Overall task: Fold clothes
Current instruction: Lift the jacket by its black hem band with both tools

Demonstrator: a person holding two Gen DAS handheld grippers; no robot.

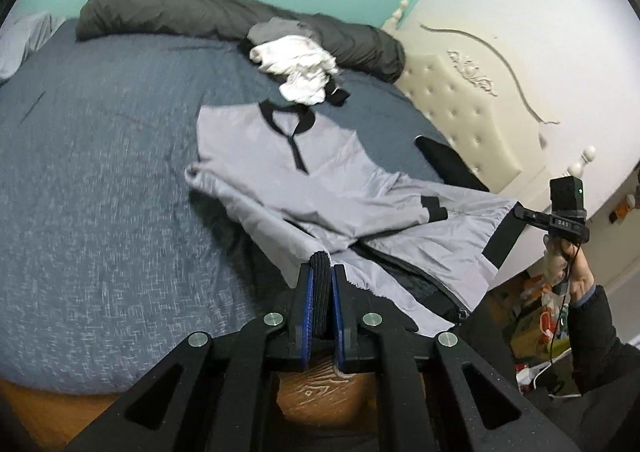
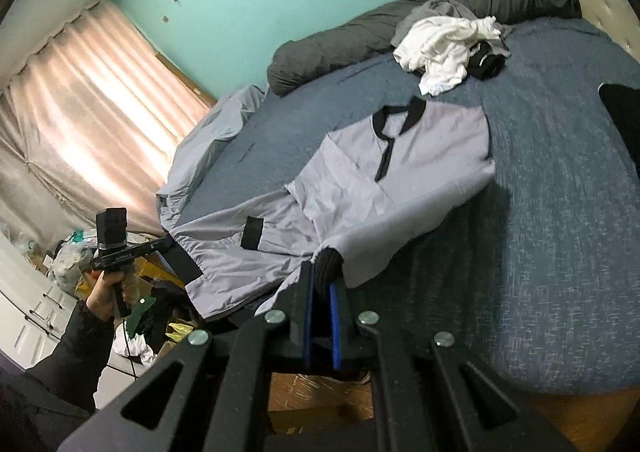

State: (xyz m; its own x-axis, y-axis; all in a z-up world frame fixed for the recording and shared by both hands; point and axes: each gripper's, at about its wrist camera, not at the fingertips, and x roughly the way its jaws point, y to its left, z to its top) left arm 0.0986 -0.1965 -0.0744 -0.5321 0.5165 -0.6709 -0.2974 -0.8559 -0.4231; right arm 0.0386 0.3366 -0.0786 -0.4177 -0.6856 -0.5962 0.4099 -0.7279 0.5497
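Note:
A light grey top with a black collar, placket and cuffs lies front-up on the blue-grey bed cover. One sleeve is folded across its body. Its lower end is lifted off the bed's near edge. My left gripper is shut on one black ribbed hem corner. In the right wrist view my right gripper is shut on the other black hem corner. Each gripper shows in the other view, held by a hand: the right gripper, and the left gripper.
A pile of white and grey clothes lies beyond the collar, before a rolled dark grey duvet. A black item lies near the cream headboard. Floor clutter, white drawers and a curtain flank the bed.

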